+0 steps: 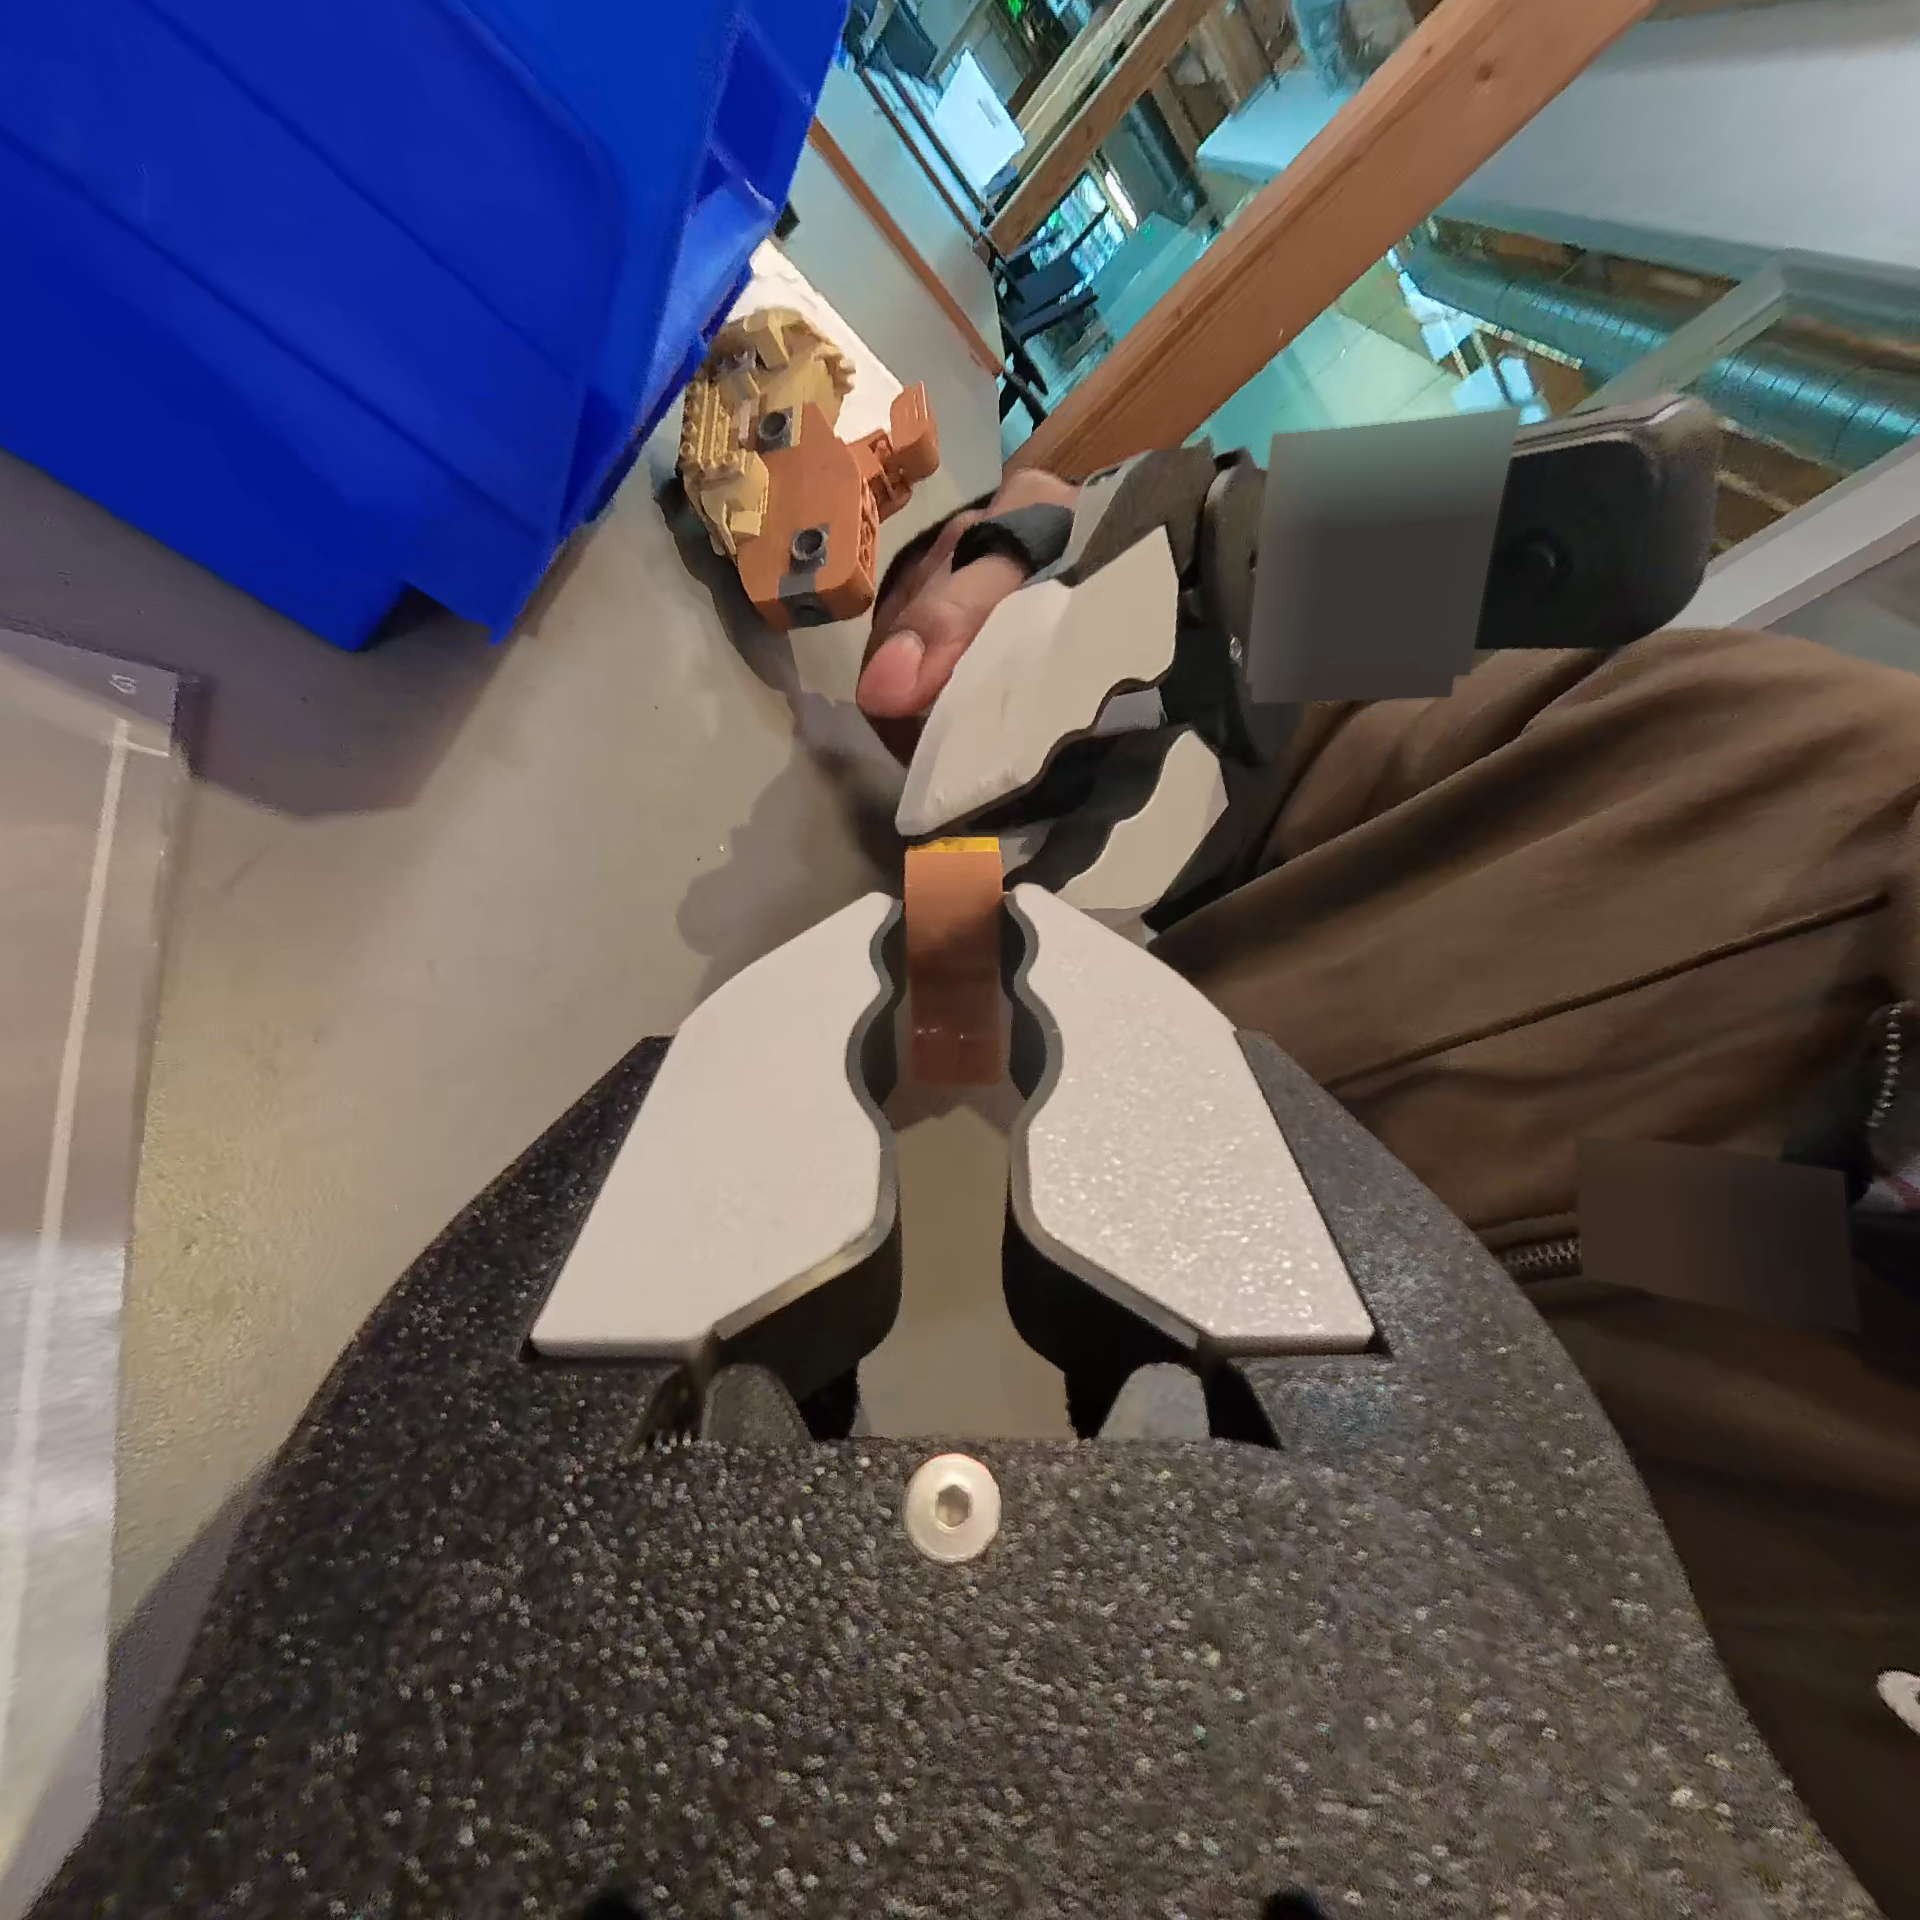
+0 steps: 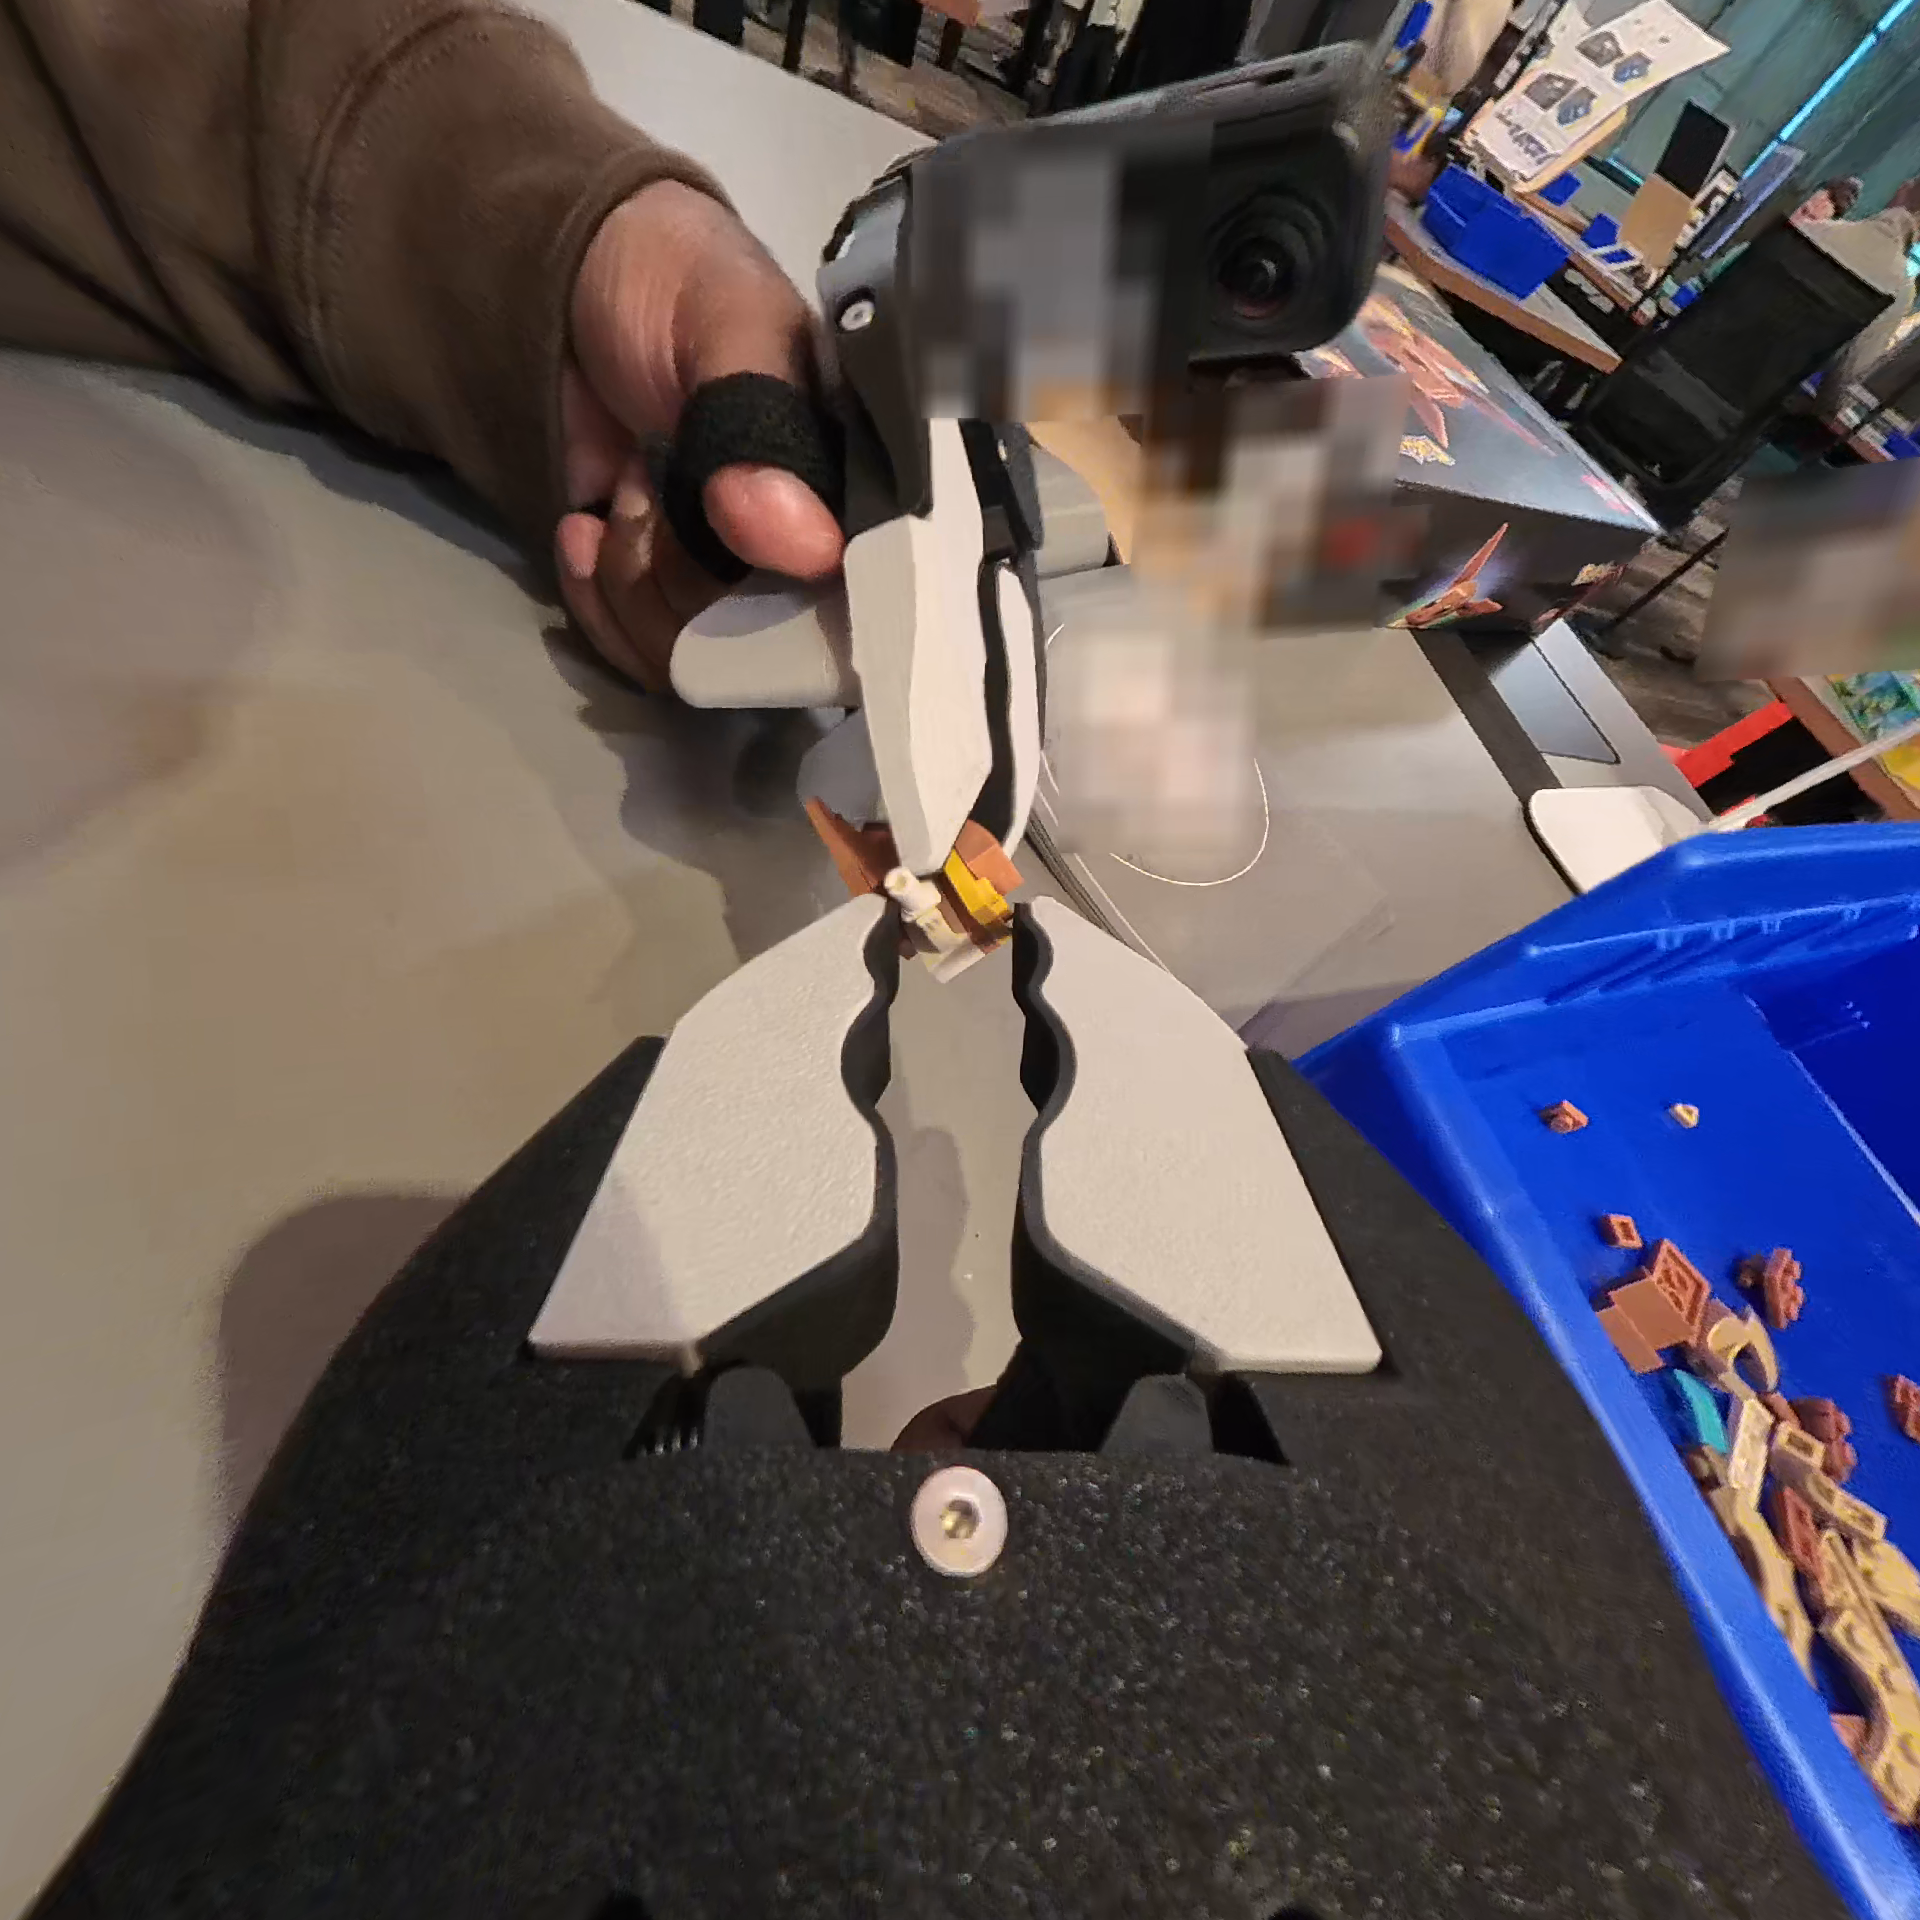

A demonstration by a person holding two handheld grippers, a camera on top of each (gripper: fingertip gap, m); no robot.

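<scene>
Brown brick assembly (image 1: 954,966) clamped in left claw (image 1: 951,914), touching right claw (image 2: 951,920) tips.

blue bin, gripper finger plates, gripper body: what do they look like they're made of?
Blue bin: moulded plastic by its glossy ribbed walls. Finger plates: probably 3D-printed plastic, matte grey, fine grain, with dark wavy inner pads, maybe rubber. Gripper body: black, coarse speckled texture, likely printed plastic or foam-like coating; cannot tell which.

Two tools (image 1: 954,909), one blue bin (image 2: 1621,1091), two brick assemblies (image 1: 800,488).

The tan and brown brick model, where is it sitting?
In the left wrist view, the tan and brown brick model lies on the grey table, right beside the blue bin, beyond the gripper tips.
</scene>
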